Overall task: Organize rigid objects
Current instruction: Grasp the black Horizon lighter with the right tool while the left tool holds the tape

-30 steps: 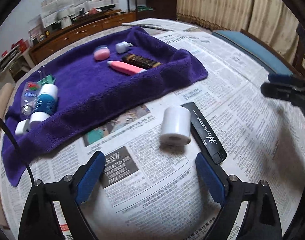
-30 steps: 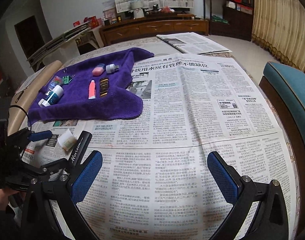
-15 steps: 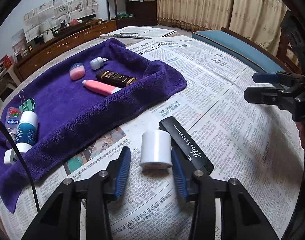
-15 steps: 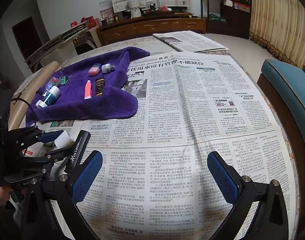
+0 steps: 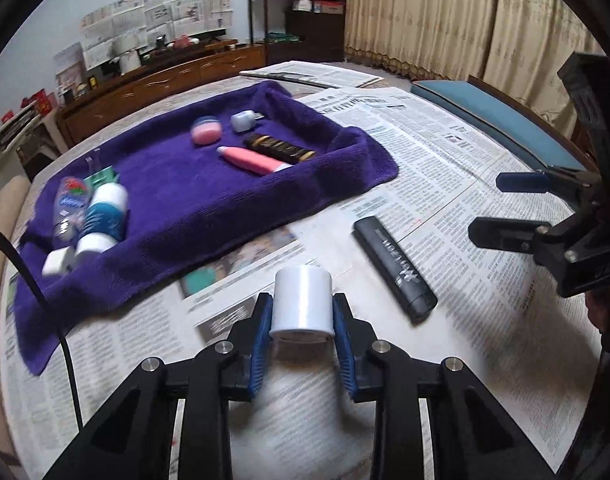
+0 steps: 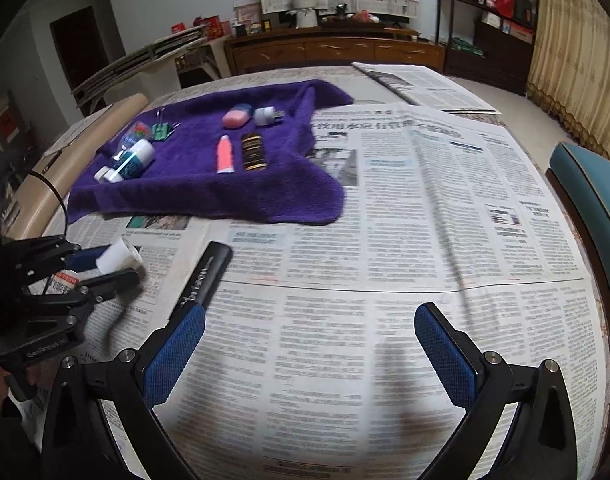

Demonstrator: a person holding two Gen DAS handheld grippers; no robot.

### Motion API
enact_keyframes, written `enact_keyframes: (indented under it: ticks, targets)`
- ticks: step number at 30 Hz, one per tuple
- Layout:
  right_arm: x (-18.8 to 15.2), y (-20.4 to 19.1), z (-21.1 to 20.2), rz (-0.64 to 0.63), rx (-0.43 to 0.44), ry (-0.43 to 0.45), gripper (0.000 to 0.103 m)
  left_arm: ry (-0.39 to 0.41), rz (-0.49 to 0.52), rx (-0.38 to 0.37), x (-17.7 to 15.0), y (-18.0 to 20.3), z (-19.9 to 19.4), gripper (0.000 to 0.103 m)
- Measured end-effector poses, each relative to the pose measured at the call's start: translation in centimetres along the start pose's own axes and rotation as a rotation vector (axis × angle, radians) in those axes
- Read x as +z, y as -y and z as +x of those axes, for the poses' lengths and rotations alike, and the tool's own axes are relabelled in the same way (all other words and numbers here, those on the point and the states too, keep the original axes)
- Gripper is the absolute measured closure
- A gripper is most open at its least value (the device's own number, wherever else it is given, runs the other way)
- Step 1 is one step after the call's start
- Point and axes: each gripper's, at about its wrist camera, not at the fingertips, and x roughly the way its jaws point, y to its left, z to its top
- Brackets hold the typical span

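— In the left gripper (image 5: 303,326)?
— Clamped between blue ribbed pads: a smooth white cylinder (image 5: 302,303), glossy, raised just above the newspaper-covered table (image 6: 425,220).

— And the right gripper (image 6: 309,356)?
— Spread wide, nothing between its textured blue fingers.

— Nearby?
— Flat on the newsprint, a long matte black case (image 5: 394,265) with silver lettering. Farther back, a plush purple towel (image 5: 177,184), holding a pink tube (image 5: 253,160), dark brown tube (image 5: 280,148), round pink jar (image 5: 206,131) and white-and-teal bottle (image 5: 105,216).
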Motion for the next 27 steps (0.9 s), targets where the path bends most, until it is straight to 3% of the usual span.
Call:
enact_keyframes:
  ticks: [10,18,22,27]
  targets:
    - [0.2,-5.1,1.3,-0.033,0.013,-0.035,0.0,0.022,-0.127,0.047,-2.6,-4.1,-3.7,0.075]
    - [0.2,-7.5,3.1,-0.021,-0.026,-0.08,0.0,0.043,-0.208,0.094,-3.8,-6.2,-5.3,0.075]
    - [-0.2,-8.4,4.2,-0.024,-0.054,-0.115,0.0,0.055,-0.249,0.085,-4.2,-6.9,-5.7,0.075]
    - [-0.5,-8.8,4.1,-0.017,-0.092,-0.085,0.0,0.067,-0.282,0.072,-4.6,-7.7,-6.0,0.075]
